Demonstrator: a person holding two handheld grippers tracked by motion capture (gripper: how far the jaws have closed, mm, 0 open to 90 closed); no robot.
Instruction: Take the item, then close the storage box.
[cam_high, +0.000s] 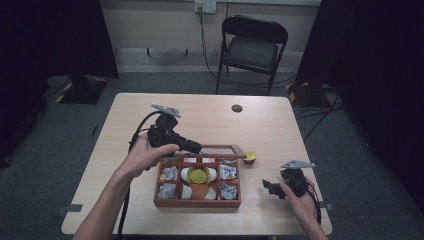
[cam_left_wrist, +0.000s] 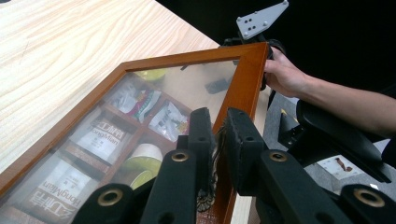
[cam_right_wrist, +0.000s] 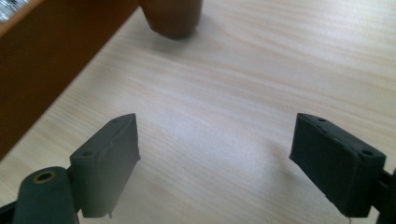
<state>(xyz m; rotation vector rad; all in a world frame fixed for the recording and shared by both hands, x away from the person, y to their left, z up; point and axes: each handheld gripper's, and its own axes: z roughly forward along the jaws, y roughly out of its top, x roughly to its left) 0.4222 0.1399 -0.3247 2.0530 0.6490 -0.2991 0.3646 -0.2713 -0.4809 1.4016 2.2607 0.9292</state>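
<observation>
One brown wooden compartment box (cam_high: 197, 202) at the table's near middle, its glass-paned hinged lid (cam_left_wrist: 154, 93) raised and pinched at the frame edge between the closed jaws of the left gripper (cam_left_wrist: 218, 135). Right gripper (cam_right_wrist: 215, 154) low over the pale wooden table (cam_high: 260, 125) right of the box, jaws wide apart, holding nothing. One small yellow cup (cam_high: 249, 157) just beside the box's far right corner.

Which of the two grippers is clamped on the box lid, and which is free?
The left gripper is shut on the glass lid's wooden frame, holding it raised over the box. The right gripper hangs open above bare table, beside the box.
</observation>
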